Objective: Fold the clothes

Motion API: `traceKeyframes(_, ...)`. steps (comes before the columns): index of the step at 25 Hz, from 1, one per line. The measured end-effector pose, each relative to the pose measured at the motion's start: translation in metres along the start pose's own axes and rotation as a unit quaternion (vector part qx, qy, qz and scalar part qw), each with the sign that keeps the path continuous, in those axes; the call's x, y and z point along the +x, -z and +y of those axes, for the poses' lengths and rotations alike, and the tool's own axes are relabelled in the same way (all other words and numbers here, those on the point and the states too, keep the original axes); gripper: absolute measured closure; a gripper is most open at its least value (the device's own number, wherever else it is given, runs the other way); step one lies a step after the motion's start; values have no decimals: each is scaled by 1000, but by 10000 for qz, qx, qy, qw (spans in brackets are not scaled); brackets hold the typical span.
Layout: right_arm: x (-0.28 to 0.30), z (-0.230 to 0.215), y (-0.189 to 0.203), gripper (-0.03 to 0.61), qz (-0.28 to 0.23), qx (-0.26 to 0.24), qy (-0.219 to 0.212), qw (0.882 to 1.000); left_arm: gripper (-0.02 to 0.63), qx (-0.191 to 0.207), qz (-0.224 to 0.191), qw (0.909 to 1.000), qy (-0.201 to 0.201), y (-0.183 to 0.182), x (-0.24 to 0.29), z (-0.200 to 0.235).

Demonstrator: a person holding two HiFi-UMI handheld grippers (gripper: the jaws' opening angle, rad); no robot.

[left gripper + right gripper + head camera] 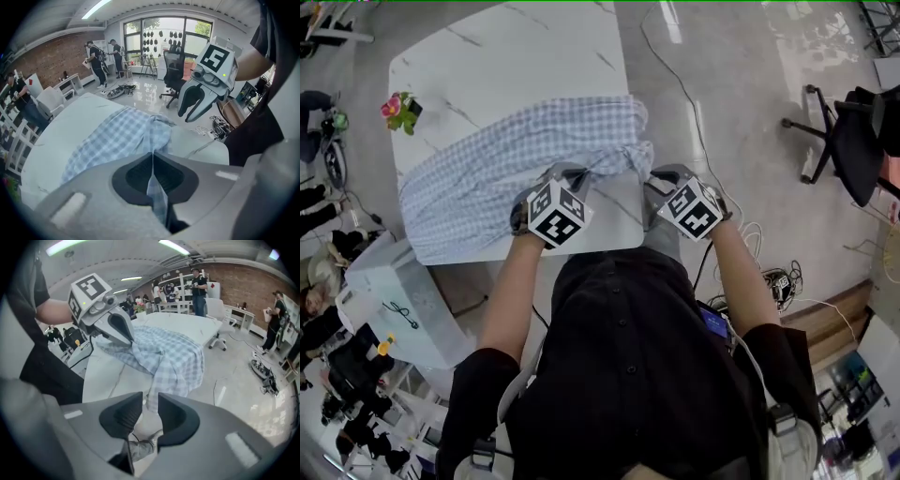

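Observation:
A blue-and-white checked shirt (516,164) lies spread across the white marble table (487,56), its right end bunched near the front right corner. My left gripper (570,176) is at the shirt's near edge. In the left gripper view it (152,161) is shut on a thin fold of the shirt (126,133), which runs out between the pads. My right gripper (662,180) hovers off the table's front right corner, jaws apart with nothing clamped. In the right gripper view it (146,401) faces the shirt's hanging end (178,362) just beyond its tips.
A small pot of flowers (401,111) stands at the table's left edge. A black office chair (848,141) is on the floor at the right, with cables (769,281) near my right side. A white cabinet (403,300) sits left of me. People stand further back (199,287).

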State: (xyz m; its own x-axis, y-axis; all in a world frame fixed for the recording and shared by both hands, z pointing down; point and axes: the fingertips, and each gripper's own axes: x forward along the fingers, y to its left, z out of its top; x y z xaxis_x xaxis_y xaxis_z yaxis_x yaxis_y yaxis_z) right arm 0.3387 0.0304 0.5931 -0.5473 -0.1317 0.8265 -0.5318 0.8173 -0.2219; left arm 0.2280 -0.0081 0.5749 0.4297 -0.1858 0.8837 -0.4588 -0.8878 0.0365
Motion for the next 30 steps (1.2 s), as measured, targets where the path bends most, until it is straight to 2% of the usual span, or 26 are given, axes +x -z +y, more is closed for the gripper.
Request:
traceKeyframes(4, 3, -7, -8, 465, -317, 621, 74, 9975, 601, 197, 74, 9998, 48, -1, 2, -5)
traceKeyframes(7, 8, -9, -10, 463, -401, 873, 78, 9953, 601, 382, 121, 9992, 23, -3, 2, -6)
traceKeyframes(12, 16, -14, -13, 463, -399, 913, 168, 9949, 601, 383, 103, 9992, 70, -4, 3, -7)
traceKeyframes(17, 20, -13, -12, 471, -355, 944, -144, 9948, 601, 311, 85, 9994, 157, -2, 4, -11)
traceKeyframes(19, 19, -10, -12, 509, -355, 933, -396, 9942, 601, 286, 81, 9994, 187, -3, 5, -14)
traceKeyframes(21, 17, -12, -10, 572, -323, 830, -482, 9949, 601, 278, 74, 9994, 195, -3, 5, -16)
traceKeyframes(25, 9, -16, 0, 572, -43, 353, -278, 9990, 601, 238, 40, 9995, 180, -1, 3, -20)
traceKeyframes(30, -5, -18, 10, 572, 136, -9, -107, 9999, 601, 254, -53, 9994, 242, -4, -5, -30)
